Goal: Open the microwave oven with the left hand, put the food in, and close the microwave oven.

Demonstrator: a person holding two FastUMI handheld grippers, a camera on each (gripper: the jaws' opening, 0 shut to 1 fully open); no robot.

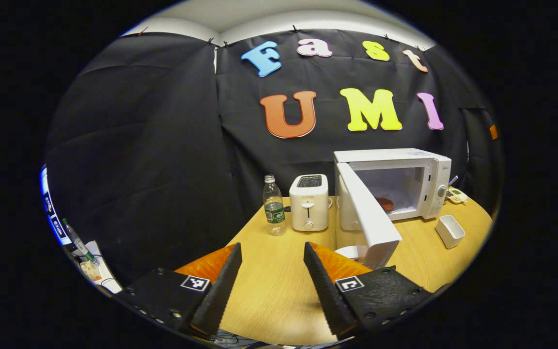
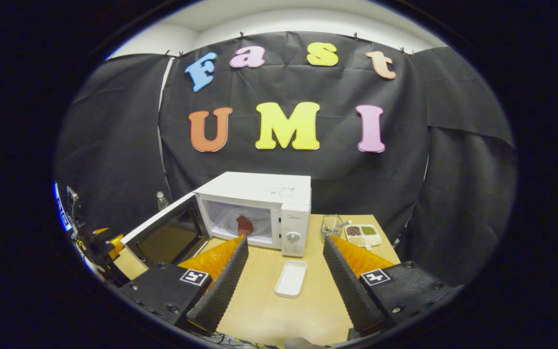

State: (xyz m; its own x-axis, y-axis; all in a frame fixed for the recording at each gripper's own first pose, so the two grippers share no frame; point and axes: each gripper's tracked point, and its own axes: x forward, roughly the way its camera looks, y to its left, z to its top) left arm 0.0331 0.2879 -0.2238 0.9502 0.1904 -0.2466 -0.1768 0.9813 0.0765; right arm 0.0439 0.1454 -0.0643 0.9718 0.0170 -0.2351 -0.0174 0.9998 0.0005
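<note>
The white microwave (image 1: 429, 179) (image 2: 259, 191) stands at the back of the wooden table with its door (image 1: 371, 218) (image 2: 167, 235) swung wide open. A reddish-brown piece of food (image 1: 384, 203) (image 2: 245, 224) lies inside on the turntable. My left gripper (image 1: 271, 271) is open, held low over the table in front of the door's outer edge, with nothing between its fingers. My right gripper (image 2: 286, 271) is open too, hovering above a white tray (image 2: 291, 277) in front of the microwave. The left gripper (image 2: 107, 245) also appears at the far left in the right gripper view.
A white toaster (image 1: 309, 202) and a water bottle (image 1: 274, 206) stand left of the microwave. A white tray (image 1: 450, 230) lies to its right. A glass cup (image 2: 331, 225) and a divided dish of grains (image 2: 362, 234) sit beside the microwave. The table (image 1: 279, 286) edge curves near me.
</note>
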